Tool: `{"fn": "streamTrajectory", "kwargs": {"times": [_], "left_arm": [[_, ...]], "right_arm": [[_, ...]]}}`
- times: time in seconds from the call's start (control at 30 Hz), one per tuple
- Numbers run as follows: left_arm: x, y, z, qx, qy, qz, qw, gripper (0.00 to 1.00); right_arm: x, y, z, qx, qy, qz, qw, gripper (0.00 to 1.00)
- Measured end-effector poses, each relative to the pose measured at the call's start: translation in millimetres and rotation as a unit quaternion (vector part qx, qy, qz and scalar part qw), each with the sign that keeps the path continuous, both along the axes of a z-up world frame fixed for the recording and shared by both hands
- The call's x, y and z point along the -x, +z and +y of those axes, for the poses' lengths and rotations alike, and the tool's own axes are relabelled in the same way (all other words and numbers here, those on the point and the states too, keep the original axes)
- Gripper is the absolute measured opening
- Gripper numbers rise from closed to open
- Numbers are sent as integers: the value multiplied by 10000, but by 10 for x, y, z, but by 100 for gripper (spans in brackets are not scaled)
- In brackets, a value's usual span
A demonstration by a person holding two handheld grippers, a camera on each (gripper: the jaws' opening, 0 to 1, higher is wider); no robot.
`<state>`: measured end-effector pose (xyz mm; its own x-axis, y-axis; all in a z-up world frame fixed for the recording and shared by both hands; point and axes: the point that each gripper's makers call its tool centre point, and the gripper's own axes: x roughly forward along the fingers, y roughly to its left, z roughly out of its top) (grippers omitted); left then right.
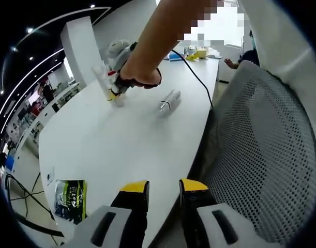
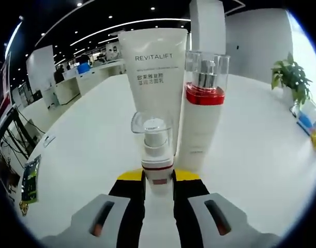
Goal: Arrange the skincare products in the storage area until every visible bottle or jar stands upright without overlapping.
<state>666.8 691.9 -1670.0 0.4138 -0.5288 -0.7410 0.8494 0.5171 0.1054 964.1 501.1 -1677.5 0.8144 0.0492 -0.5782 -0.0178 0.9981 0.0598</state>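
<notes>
Right gripper (image 2: 158, 178): we found it clamped on a small pump bottle (image 2: 156, 150), beside the REVITALIFT tube (image 2: 153, 77).
Left gripper (image 1: 164, 188): we saw its jaws parted, empty; a bottle (image 1: 169, 101) lay toppled on the table (image 1: 111, 144).

White table (image 1: 116, 139); lying bottle (image 1: 169, 101), upright tube (image 2: 155, 77), perhaps a packet (image 1: 71, 199).

A long white table (image 1: 111, 139) with a rounded edge runs through an open office. Beside it stands a chair with a grey mesh back (image 1: 266, 155). A white square pillar (image 1: 79, 49) rises past the table's far side. The ceiling is dark, lined with curved light strips (image 2: 132, 26) and small round spotlights. Bright daylight comes from windows at the far end. A potted green plant (image 2: 289, 77) stands near the table's edge. More white desks (image 2: 88, 77) sit further back. Black cables (image 1: 23, 199) trail on the pale floor.
</notes>
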Motion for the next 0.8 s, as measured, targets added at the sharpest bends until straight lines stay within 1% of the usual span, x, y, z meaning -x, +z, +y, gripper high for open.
{"fn": "streamTrajectory", "kwargs": {"times": [0.4, 0.8], "left_arm": [[3, -10, 5, -10, 12, 26, 10000, 24], [22, -20, -10, 4, -25, 86, 10000, 24]], "right_arm": [[-74, -4, -10, -14, -58, -55, 10000, 17], [-89, 8, -22, -47, -50, -58, 10000, 18]]}}
